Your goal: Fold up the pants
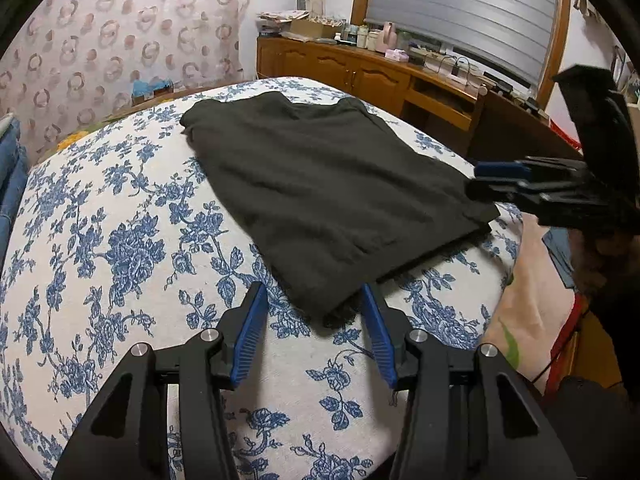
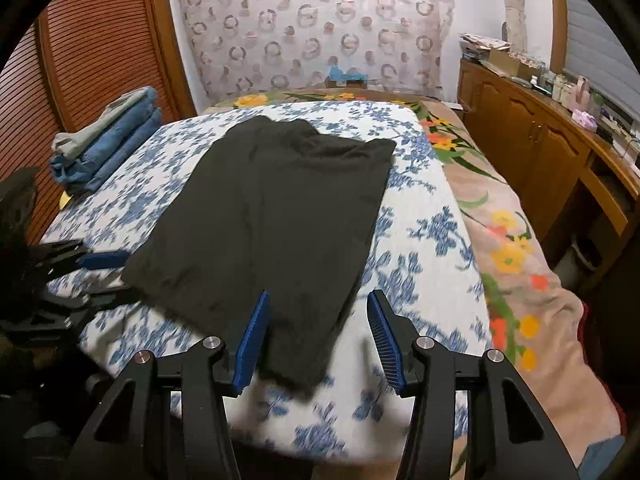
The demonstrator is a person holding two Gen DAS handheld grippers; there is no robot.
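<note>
One pair of dark charcoal fabric pants (image 1: pixel 320 192), folded into a flat rectangle, lay on the white bedcover with blue flower print (image 1: pixel 100 220). Two grippers were there. The left gripper (image 1: pixel 314 300) hovered at one near corner of the pants with its jaws apart and clamped on nothing. The right gripper (image 2: pixel 318 308) stood at the other near corner, jaws also apart, empty. One stack of folded blue jeans (image 2: pixel 108 140) rested near the bed's far left edge.

I am looking over a blue-flowered white cover (image 2: pixel 432 236) lying atop a peach floral blanket (image 2: pixel 520 264). Folded jeans (image 2: pixel 108 148) are sitting by a slatted wooden door (image 2: pixel 92 40), and a cluttered wooden sideboard (image 1: pixel 360 72) is standing beyond.
</note>
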